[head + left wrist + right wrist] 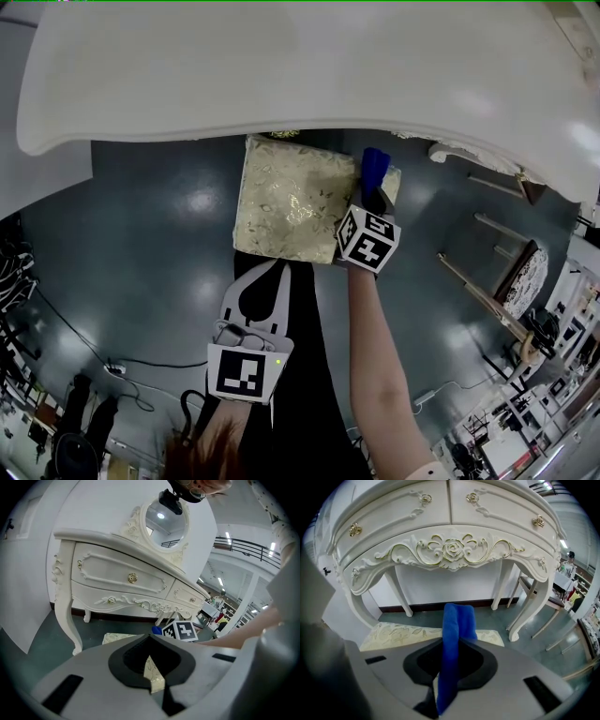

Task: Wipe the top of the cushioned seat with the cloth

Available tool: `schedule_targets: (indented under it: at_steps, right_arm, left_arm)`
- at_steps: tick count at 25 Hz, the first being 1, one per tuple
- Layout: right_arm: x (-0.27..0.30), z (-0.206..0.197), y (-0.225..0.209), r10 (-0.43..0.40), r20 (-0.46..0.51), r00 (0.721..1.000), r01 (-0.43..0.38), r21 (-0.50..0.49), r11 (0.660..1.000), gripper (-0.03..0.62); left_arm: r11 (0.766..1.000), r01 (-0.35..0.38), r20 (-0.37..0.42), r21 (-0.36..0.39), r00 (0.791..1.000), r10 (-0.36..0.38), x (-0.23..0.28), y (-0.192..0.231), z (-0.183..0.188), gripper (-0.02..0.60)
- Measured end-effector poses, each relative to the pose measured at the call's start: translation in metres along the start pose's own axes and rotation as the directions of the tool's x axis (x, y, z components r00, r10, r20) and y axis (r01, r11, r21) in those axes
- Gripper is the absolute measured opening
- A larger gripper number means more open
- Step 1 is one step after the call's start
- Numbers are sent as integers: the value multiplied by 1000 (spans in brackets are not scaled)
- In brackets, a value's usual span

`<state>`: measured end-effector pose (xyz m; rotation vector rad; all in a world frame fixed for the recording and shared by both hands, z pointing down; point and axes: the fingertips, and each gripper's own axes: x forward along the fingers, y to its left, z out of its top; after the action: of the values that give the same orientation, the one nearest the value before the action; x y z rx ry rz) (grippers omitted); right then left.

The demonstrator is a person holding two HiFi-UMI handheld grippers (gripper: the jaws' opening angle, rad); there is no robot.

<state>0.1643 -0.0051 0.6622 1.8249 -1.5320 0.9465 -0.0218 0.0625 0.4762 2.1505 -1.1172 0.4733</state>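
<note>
The cushioned seat (291, 199) is a square cream pad with a gold leaf pattern, standing on the dark floor just in front of the white dressing table. My right gripper (376, 192) hangs over the seat's right edge, shut on the blue cloth (374, 167). In the right gripper view the blue cloth (455, 634) runs up between the jaws and folds over above the seat (398, 634). My left gripper (275, 267) is shut with nothing in it, its tip at the seat's near edge. The left gripper view shows the seat (116, 638) beyond the jaws.
The white carved dressing table (281, 66) overhangs the seat's far side; its legs (530, 606) stand close around the seat. Chairs (521, 274) and clutter stand at the right. A cable (127, 367) lies on the floor at the lower left.
</note>
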Motion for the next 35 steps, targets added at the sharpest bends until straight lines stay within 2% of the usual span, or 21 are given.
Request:
schedule_targets:
  at_steps: [23,35]
  right_arm:
    - [2,-1,43,-3,5,1000,3,-5,1000,61]
    - [3,0,77,50,-2,999,-50,-37,998,61]
  left_arm:
    - [1000,-20,12,-15,1000,20,-11,25,1,-2]
    - [999,-14,18,-39,1000,15,-8,24,2,-2]
